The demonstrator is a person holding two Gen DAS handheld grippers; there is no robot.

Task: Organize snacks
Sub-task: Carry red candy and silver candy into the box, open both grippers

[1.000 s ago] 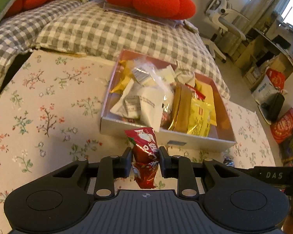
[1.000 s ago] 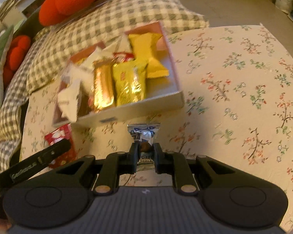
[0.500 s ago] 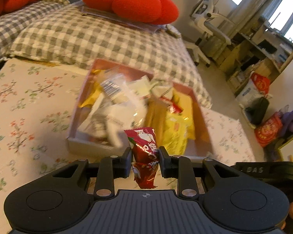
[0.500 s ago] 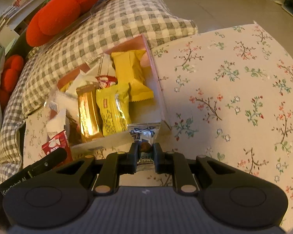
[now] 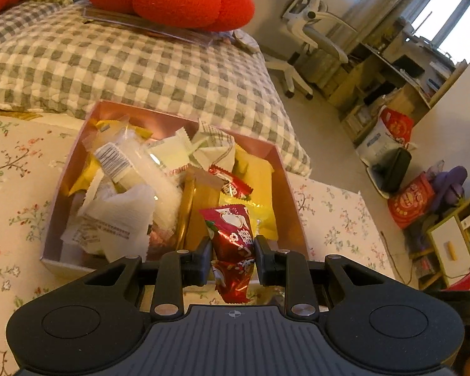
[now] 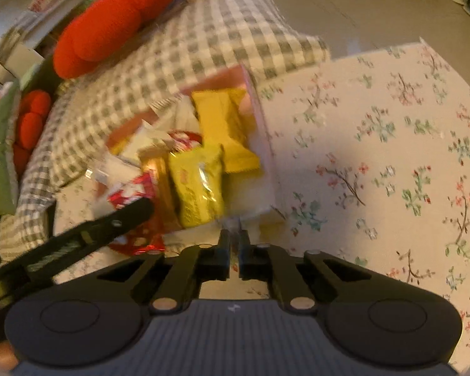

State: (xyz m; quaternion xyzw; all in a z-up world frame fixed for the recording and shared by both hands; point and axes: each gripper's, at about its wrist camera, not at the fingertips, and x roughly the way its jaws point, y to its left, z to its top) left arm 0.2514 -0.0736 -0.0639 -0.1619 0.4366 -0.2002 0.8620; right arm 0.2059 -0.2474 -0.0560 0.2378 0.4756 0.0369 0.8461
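Two risks we see: our left gripper (image 5: 232, 258), clamped on the crinkly red foil snack packet (image 5: 233, 244) above the heaped pink cardboard box (image 5: 289, 188), may drop it onto the slope, while our right gripper (image 6: 234, 255) is nearly closed, its load unclear.

I'm bringing the left gripper (image 5: 232, 255) w/ its red snack packet (image 5: 233, 244) fwd: earlier it was short of the pink box (image 5: 289, 194), the packet's now hanging over the box's near-right contents. In the right wrist view, the silver-wrapped candy seen between the right gripper (image 6: 234, 252) pads earlier is no longer discernible; frame is now motion-blurred, box sitting closer.
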